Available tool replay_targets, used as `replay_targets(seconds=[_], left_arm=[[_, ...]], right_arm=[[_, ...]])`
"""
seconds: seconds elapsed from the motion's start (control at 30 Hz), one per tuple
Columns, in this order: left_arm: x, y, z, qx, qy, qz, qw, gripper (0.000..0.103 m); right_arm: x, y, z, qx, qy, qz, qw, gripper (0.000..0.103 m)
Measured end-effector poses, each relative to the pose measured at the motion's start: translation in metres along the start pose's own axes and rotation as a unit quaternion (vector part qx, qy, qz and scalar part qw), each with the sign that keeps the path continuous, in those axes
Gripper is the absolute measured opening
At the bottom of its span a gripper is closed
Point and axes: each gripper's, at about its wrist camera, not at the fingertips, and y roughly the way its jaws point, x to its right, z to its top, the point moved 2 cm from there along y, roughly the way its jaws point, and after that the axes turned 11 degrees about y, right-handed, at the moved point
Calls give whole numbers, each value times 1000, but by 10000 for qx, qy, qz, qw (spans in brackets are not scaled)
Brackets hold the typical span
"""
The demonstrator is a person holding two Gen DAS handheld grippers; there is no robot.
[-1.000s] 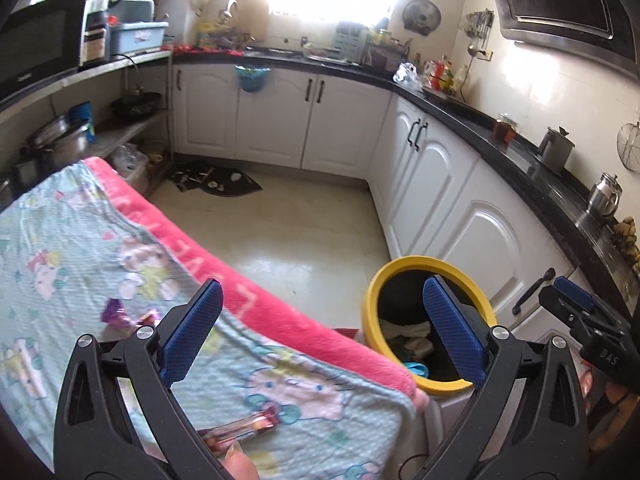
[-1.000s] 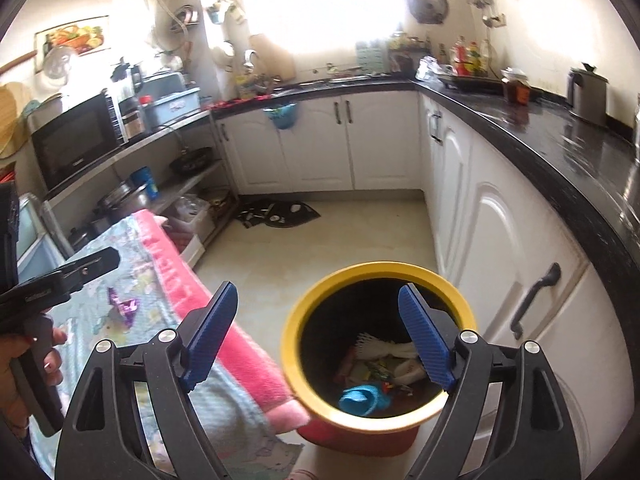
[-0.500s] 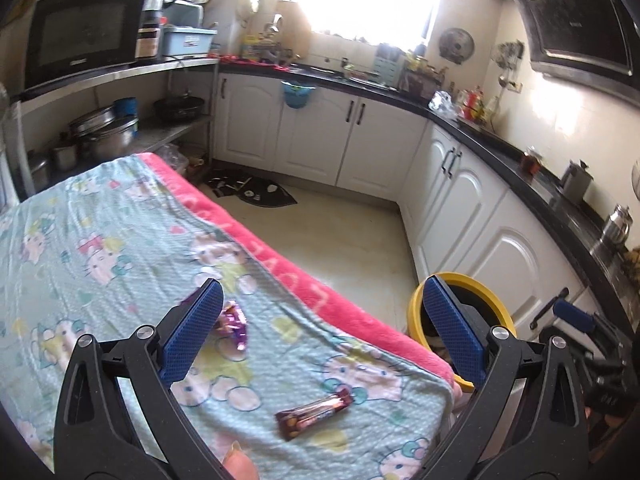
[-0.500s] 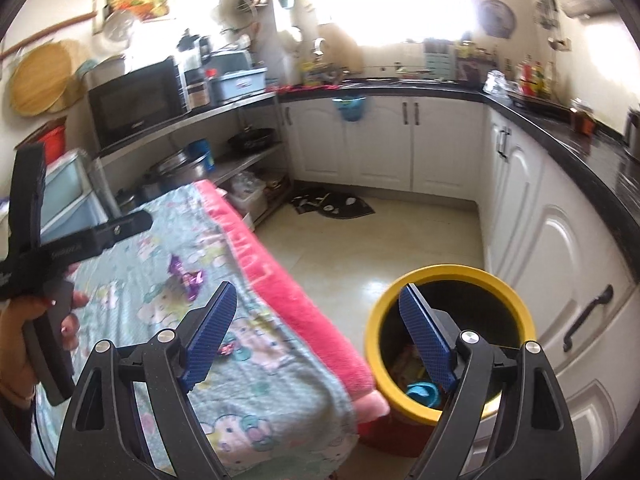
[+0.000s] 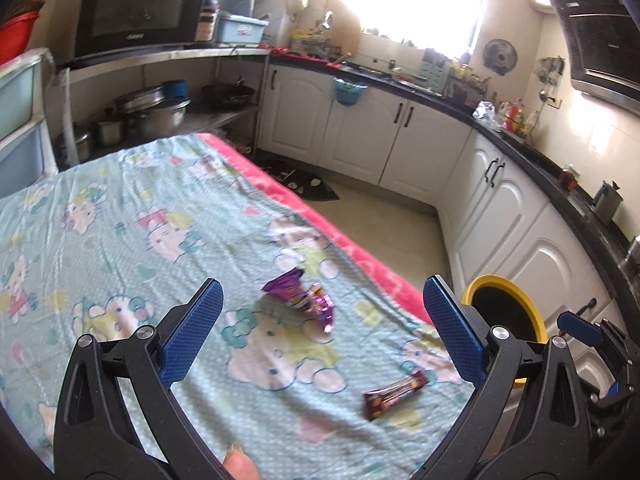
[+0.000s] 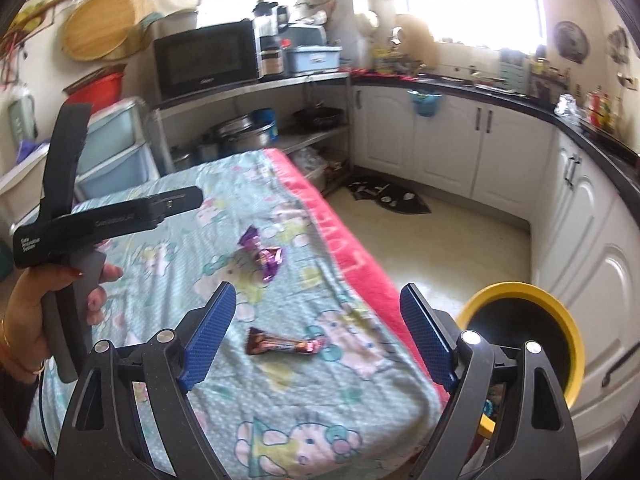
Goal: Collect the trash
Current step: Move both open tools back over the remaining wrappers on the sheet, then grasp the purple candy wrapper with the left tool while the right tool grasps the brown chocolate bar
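A crumpled purple wrapper point(image 5: 301, 297) and a brown candy-bar wrapper point(image 5: 394, 389) lie on the cartoon-print blanket point(image 5: 132, 216). They also show in the right wrist view, the purple wrapper point(image 6: 262, 253) farther and the brown wrapper point(image 6: 282, 346) nearer. A yellow-rimmed trash bin point(image 5: 508, 312) stands on the floor to the right of the table, also seen in the right wrist view point(image 6: 524, 340). My left gripper point(image 5: 320, 326) is open and empty above the blanket, with the purple wrapper between its fingers. My right gripper point(image 6: 318, 338) is open and empty above the brown wrapper.
White kitchen cabinets point(image 5: 400, 140) with a black counter run along the back and right. A shelf with a microwave point(image 6: 208, 56) and pots stands behind the table. A dark mat point(image 6: 386, 196) lies on the tiled floor. The blanket has a pink edge point(image 6: 340, 240).
Both grippers have swung left and back from the trash bin toward the table. The wrappers on the blanket have come into fuller view. Both stay open.
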Motion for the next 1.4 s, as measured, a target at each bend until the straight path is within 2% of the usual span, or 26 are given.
replay_targets(seconds=[0.2, 0.43, 0.67, 0.87, 1.07, 1.4], left_arm=[[-16, 9, -11, -177, -160, 40, 9997, 92], [-22, 48, -22, -542, -458, -209, 9973, 92], [-16, 92, -28, -958, -758, -540, 9910, 76], [-14, 118, -26, -1170, -995, -596, 9863, 71], [-16, 135, -22, -1323, -1127, -467, 9837, 67], [-21, 155, -28, -1566, -1297, -298, 9786, 58]], right_arm=[[-18, 27, -11, -413, -321, 264, 9983, 82], [-21, 74, -38, -1087, -817, 154, 9906, 82], [-11, 107, -57, -1562, -1182, 116, 9806, 81], [-10, 126, -61, -1765, -1431, 154, 9737, 80], [-13, 131, -59, -1827, -1677, 263, 9684, 78], [-18, 150, -63, -2051, -2090, 370, 9554, 66]])
